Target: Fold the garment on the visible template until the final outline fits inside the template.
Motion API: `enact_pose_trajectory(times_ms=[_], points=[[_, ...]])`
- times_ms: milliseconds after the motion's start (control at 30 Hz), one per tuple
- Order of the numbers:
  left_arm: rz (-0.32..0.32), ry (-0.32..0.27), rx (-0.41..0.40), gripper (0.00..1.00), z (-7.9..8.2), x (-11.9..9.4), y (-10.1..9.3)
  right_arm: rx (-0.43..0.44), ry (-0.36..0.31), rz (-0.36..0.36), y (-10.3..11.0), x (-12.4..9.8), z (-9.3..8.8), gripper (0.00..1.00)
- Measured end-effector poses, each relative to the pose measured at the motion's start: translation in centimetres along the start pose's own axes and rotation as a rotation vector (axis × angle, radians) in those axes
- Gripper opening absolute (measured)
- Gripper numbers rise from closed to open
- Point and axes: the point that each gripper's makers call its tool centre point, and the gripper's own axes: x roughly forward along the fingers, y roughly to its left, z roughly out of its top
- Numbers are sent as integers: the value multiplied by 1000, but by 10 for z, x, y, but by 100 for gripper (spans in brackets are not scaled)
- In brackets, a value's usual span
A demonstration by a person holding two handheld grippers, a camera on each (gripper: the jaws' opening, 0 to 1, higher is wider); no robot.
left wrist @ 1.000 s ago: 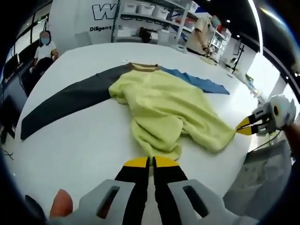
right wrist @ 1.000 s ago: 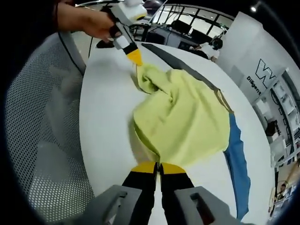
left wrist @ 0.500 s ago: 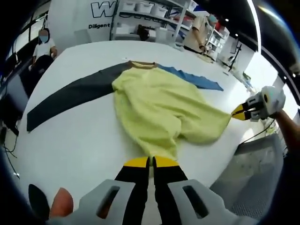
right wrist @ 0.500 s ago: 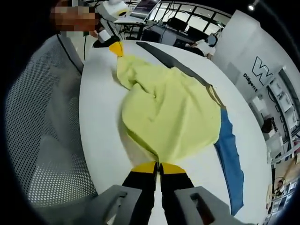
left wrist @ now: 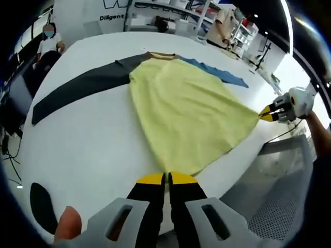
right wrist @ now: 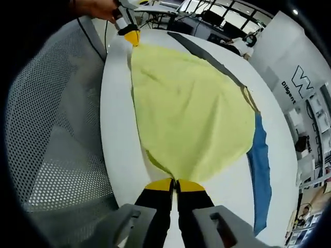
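We hold the yellow garment (left wrist: 186, 111) stretched flat on the white surface (left wrist: 93, 139), left claw (left wrist: 166, 179) and right claw (right wrist: 175, 184) each pinched on a hem corner. Both corners sit at the surface edge, so we risk dragging the hem over it.

White round table (left wrist: 93, 139) in a workshop. Shelving with bins (left wrist: 160, 13) behind; mesh chair (right wrist: 57, 129) alongside. Lettered white wall (right wrist: 302, 67).

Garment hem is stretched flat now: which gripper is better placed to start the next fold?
Neither clearly: the left gripper and right gripper each pinch one hem corner of the yellow garment.
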Motion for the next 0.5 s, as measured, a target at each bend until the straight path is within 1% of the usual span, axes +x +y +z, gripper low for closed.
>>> enact_pose_trajectory(times_ms=[67,200,267,467,500], points=[[-4,36,3,0,-8,0,1,-1,9,12,3,1,-2,0],[-4,74,12,0,-18,1,2,-4,36,35,8,2,-9,0],[-5,83,15,0,-21,1,2,-1,36,50,11,2,-10,0],[1,98,11,0,-25,3,7,6,54,56,12,3,-15,0],[2,106,7,0,-26,3,7,20,62,72,15,3,-17,0]])
